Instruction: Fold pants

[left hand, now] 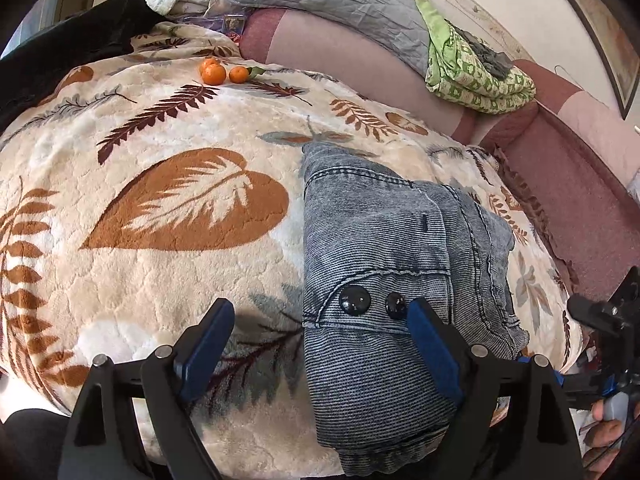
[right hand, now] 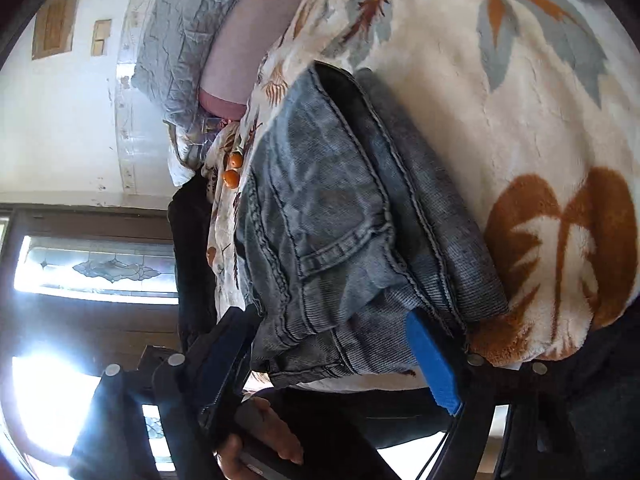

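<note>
the pants (left hand: pixel 376 240) lie on the bed as a compact folded bundle, resting on the leaf-print blanket (left hand: pixel 160 152), with the near end at the bed edge closest to the person. judged from this, the fold is well advanced; the step in hand appears to be a re-grip at the near end for one more fold or a lift.

left gripper (left hand: pixel 320 316): jaws stand wide apart. one pad rests over the denim beside the two black buttons (left hand: pixel 354 300), the other over bare blanket — nothing is clamped.

right gripper (right hand: pixel 332 328): jaws also spread, straddling the stacked seam edges at the bundle's near corner; the pads do not visibly press the cloth.

next move likely calls for closing both tools on all layers at once, since the stack is thick and uneven.

materials: the denim is washed grey-blue, finely ribbed, with heavy raised seams and a stitched pocket. the blanket is deep plush fleece, soft and yielding. three oranges (left hand: pixel 222 72) sit well apart at the far side.
</note>
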Available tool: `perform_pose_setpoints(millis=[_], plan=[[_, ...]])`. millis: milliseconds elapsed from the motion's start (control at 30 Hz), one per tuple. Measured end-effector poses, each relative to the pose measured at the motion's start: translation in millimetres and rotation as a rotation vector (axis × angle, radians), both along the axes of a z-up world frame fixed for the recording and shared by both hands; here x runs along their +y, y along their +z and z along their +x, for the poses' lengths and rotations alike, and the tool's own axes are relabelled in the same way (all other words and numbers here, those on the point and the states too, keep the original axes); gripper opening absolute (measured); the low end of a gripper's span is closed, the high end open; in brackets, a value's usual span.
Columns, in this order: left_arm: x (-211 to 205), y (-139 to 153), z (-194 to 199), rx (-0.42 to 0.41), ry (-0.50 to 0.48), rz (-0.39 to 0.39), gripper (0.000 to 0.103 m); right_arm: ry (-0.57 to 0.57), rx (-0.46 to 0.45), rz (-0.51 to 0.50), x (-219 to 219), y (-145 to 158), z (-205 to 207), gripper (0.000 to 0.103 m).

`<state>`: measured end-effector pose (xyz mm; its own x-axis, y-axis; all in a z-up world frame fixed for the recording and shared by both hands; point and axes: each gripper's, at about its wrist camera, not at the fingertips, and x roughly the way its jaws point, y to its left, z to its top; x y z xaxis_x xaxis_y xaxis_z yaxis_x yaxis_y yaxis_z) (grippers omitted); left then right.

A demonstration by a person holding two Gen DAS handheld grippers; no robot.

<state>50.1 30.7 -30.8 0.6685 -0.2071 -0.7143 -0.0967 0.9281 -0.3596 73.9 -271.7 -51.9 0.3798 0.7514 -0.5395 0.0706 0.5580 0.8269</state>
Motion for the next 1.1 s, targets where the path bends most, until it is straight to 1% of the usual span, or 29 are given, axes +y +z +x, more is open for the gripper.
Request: perform_pose_setpoints(millis=[33,67,100,133,167,233,267,300,333,367,400,433,467,500,533,633,700,733,767,833,867,900,933,967,1000,1033,1067,1100], plan=[[1.1,-0.5,0.5,0.002,0.0,-0.009,0.088,-0.009,-0.006,-0.001,1.4,4.5,3.9,0.086],[1.8,-1.1,0.8,0.004,0.001,-0.016,0.088,-0.022,0.02,-0.014,2.7,2.9,8.3,0.086],[2.2,-1.5,1.1,0.006,0.003,-0.021,0.089,-0.026,0.072,-0.013,4.7,-5.5,14.0,0.086],[2.0,-1.6,1.1,0.006,0.003,-0.023,0.089,-0.033,0.13,0.012,5.3,-16.7,18.6,0.086],[1.7,-1.5,0.5,0.004,0.003,-0.021,0.089,-0.057,0.156,0.035,4.8,-23.6,19.5,0.086],[0.8,-1.0,-1.4,-0.002,0.007,-0.013,0.089,-0.074,0.147,0.021,5.5,-19.2,20.4,0.085],[0.4,-0.9,-1.9,-0.005,0.008,-0.01,0.089,-0.082,0.139,0.014,5.5,-16.6,21.3,0.082],[0.3,-1.1,-2.0,-0.005,0.01,-0.009,0.089,-0.082,0.137,-0.008,7.9,-14.7,23.7,0.076],[0.3,-1.2,-1.8,-0.005,0.011,-0.01,0.089,-0.077,0.138,-0.024,9.8,-16.1,26.4,0.055],[0.4,-1.4,-1.7,-0.005,0.01,-0.012,0.089,-0.077,0.154,-0.034,10.4,-19.9,29.3,0.03],[0.6,-1.7,-1.6,-0.004,0.011,-0.014,0.089,-0.075,0.165,-0.035,11.2,-23.8,31.5,0.028],[0.5,-1.7,-1.7,-0.004,0.011,-0.015,0.089,-0.066,0.159,-0.041,12.7,-24.6,32.6,0.024],[0.7,-1.6,-1.8,-0.005,0.011,-0.013,0.089,-0.067,0.142,-0.055,13.3,-21.2,31.9,0.023],[1.5,-1.2,-2.2,-0.007,0.014,-0.012,0.089,-0.068,0.112,-0.075,15.1,-13.4,29.7,0.018],[2.7,-0.8,-2.7,-0.009,0.013,-0.016,0.089,-0.065,0.071,-0.09,18.0,-2.0,26.9,0.012],[7.9,4.2,-6.1,-0.029,0.03,-0.035,0.089,-0.058,-0.045,-0.094,19.4,37.3,9.9,0.007],[10.7,12.9,-12.2,-0.079,0.06,-0.016,0.089,-0.058,-0.099,-0.116,20.3,54.0,-6.3,0.007],[12.0,18.8,-16.4,-0.115,0.08,0.0,0.089,-0.058,-0.109,-0.132,20.2,54.5,-14.2,0.007],[13.1,24.5,-20.8,-0.154,0.098,0.013,0.089,-0.064,-0.107,-0.154,18.4,48.9,-19.6,0.007],[12.1,30.5,-24.5,-0.199,0.109,0.034,0.09,-0.088,-0.068,-0.253,11.6,22.3,-19.8,0.007],[8.1,27.6,-21.6,-0.181,0.094,0.055,0.092,-0.082,-0.018,-0.252,10.1,3.5,-13.9,0.01],[2.0,19.9,-15.0,-0.128,0.067,0.089,0.093,-0.073,0.047,-0.178,4.8,-17.1,-11.5,0.011],[-5.3,7.9,-6.6,-0.05,0.03,0.122,0.093,-0.09,0.086,-0.111,-1.3,-29.2,-13.8,0.01],[-7.4,0.1,-3.8,-0.018,0.032,0.126,0.093,-0.094,0.078,-0.093,-3.3,-29.3,-16.1,0.009],[-4.8,-1.2,-4.1,-0.023,0.048,0.107,0.094,-0.092,0.063,-0.089,-4.1,-24.7,-17.6,0.01],[-2.4,-0.4,-3.8,-0.022,0.047,0.088,0.094,-0.083,0.059,-0.053,-4.4,-20.6,-18.0,0.024],[-0.8,-0.6,-2.9,-0.019,0.043,0.08,0.094,-0.074,0.056,-0.004,-5.3,-16.2,-18.2,0.054],[0.3,-1.9,-3.0,-0.015,0.045,0.073,0.094,-0.071,0.04,0.021,-5.3,-9.2,-18.3,0.067]])
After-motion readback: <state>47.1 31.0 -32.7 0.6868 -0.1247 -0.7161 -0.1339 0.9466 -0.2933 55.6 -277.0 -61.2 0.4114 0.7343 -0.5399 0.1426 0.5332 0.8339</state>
